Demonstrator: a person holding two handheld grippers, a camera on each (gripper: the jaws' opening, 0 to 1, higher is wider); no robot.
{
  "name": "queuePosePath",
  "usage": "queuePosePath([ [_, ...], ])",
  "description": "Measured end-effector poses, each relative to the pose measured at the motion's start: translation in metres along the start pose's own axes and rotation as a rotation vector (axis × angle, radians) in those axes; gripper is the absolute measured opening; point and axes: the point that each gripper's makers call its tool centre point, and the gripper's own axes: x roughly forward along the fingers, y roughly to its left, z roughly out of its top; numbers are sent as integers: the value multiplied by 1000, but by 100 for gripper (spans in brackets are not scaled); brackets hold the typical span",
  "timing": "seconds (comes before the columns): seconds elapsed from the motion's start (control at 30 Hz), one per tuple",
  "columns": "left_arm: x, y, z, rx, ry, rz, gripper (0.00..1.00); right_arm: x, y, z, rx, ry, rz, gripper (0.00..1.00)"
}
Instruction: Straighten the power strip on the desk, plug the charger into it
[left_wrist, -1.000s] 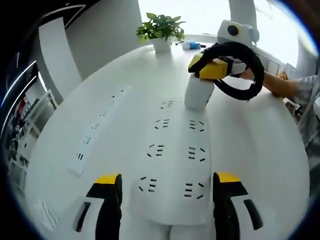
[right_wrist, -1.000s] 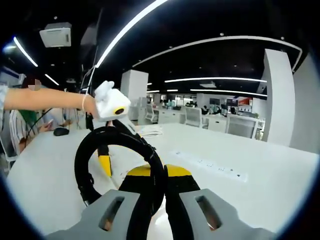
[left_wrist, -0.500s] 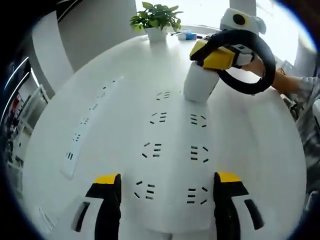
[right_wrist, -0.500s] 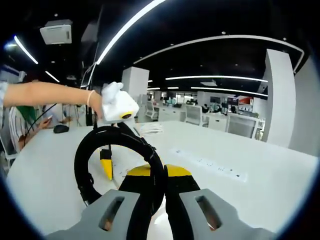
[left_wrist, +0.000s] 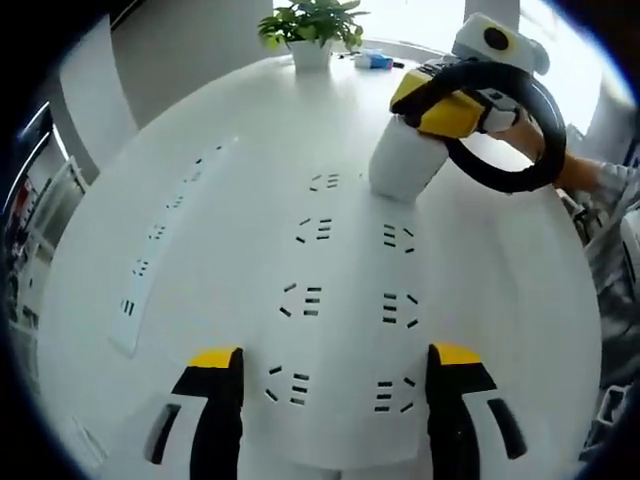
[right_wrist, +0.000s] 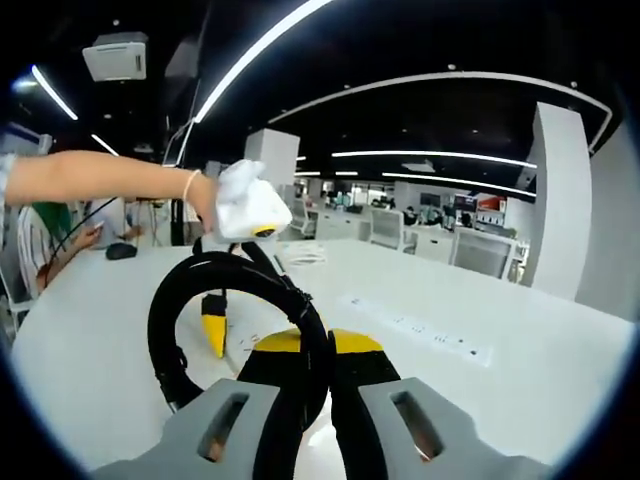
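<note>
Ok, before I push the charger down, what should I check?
1. Grip on charger: ok. The right gripper has its jaws closed on the charger's top.
2. Charger placement: ok. It sits at the far right-hand socket of the power strip.
3. Prongs lined up or seated: cannot tell. The base hides them, and the body looks slightly tilted.
4. Strip held steady: cannot tell. The left gripper straddles the near end with open jaws, and contact is unclear.
5. Black cable loop: ok. It hangs beside the right gripper, off the free sockets.
</note>
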Motion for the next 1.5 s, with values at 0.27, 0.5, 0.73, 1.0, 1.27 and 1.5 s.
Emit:
queuePosePath([
  [0.27,1,-4,2,22,78,-7,71,2,0,0,-17,7,-2,6],
  [0.5,1,-4,2,27,143,-5,69,2,0,-2,-24,19,1,6],
  [0.73,1,-4,1,32,189,-5,68,6,-4,-1,15,50,-21,5],
  [1.0,2,-8,1,35,174,-9,67,1,3,-5,-7,66,-33,4],
  [1.27,2,-14,-1,59,172,-15,67,5,1,-5,22,89,-67,3],
  [1.5,3,-16,-1,74,175,-19,66,4,1,-6,25,92,-85,3],
])
